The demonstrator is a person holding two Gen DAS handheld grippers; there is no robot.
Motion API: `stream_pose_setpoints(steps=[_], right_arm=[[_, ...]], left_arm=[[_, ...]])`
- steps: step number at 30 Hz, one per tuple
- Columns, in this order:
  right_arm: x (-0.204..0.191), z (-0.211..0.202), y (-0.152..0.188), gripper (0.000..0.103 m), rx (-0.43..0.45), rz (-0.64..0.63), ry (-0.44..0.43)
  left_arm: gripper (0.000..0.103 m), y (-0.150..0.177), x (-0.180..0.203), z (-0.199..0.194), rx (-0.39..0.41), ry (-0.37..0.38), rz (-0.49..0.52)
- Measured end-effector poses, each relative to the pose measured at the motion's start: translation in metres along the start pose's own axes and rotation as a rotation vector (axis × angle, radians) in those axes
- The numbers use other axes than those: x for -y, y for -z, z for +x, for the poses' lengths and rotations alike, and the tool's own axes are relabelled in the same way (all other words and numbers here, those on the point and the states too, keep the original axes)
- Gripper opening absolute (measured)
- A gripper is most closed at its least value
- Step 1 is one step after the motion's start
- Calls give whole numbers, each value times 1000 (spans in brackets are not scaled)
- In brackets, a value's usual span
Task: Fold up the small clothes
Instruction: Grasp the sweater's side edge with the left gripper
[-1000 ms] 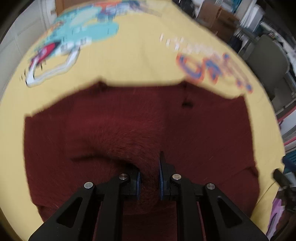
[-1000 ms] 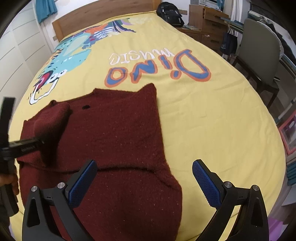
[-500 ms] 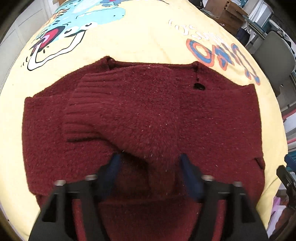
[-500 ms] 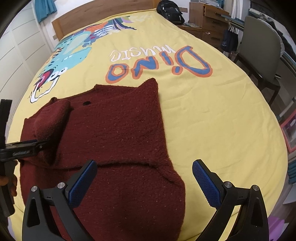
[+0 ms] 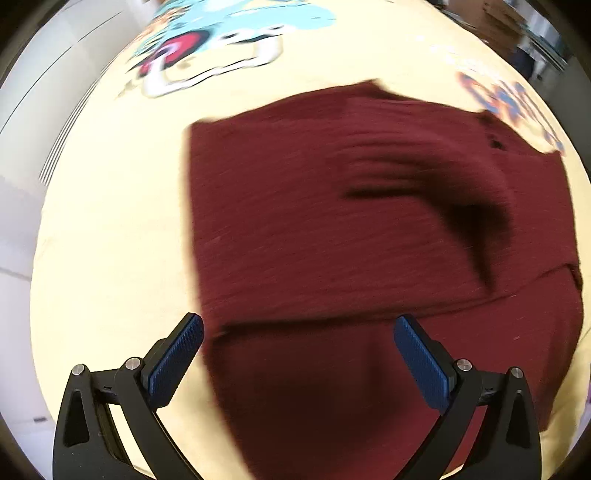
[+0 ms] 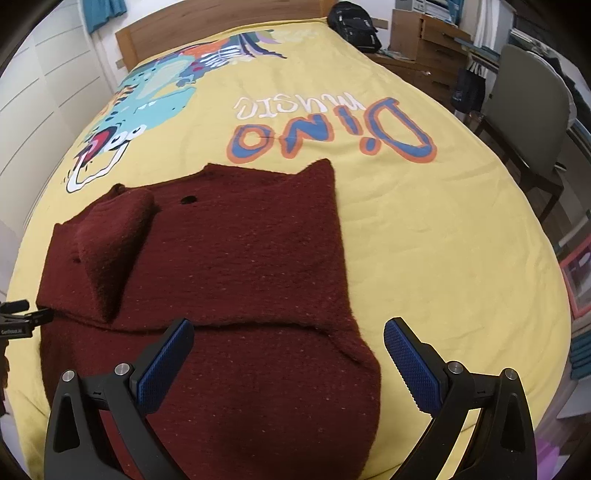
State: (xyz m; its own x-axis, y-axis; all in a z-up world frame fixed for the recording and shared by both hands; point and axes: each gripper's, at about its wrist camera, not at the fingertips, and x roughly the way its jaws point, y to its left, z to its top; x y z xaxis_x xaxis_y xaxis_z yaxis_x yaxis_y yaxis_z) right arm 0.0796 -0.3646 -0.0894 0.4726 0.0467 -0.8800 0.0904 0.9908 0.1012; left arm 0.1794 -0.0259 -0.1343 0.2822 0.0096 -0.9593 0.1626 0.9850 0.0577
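Note:
A dark red knitted sweater [image 6: 236,266] lies flat on the yellow bedspread [image 6: 424,229], both sleeves folded in over its body; the left sleeve [image 6: 110,236] lies across it. The sweater also shows, blurred, in the left wrist view [image 5: 332,229]. My left gripper [image 5: 297,354] is open and empty, above the sweater's near left edge. Its tip shows at the left edge of the right wrist view [image 6: 22,317]. My right gripper [image 6: 288,354] is open and empty above the sweater's lower right part.
The bedspread carries a dinosaur print [image 6: 147,96] and "Dino music" lettering [image 6: 332,129]. A wooden headboard [image 6: 221,22] and black bag [image 6: 354,22] are at the far end. A grey chair [image 6: 528,110] and drawers [image 6: 432,40] stand to the right.
My left gripper let go of the left sleeve, opened wide and pulled back to the left. The sleeve now rests on the sweater's body. The right gripper stayed open, nearly still.

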Motion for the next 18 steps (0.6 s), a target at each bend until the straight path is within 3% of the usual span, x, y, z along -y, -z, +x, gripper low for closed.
stream_pose_setpoints(steps=[5,8,10,16,18], right_arm=[[-14,5,-1,103,-11,-24,-6],[-25,8,0,103,-23,-51,-4],[-32,9,-2,103,-27,-71,1],[-59,9,-12,103,-17,-125,-5],[-73,10,-19,103,-15,-152,-18]], left_arm=[[102,13,-35,14,-5,-17,-35],[101,12,-43,32,-12,-69,-40],[100,8,-44,43,-18,-56,-44],[82,-6,-42,57,23,32,-63],[68,-8,-42,57,39,56,-60]])
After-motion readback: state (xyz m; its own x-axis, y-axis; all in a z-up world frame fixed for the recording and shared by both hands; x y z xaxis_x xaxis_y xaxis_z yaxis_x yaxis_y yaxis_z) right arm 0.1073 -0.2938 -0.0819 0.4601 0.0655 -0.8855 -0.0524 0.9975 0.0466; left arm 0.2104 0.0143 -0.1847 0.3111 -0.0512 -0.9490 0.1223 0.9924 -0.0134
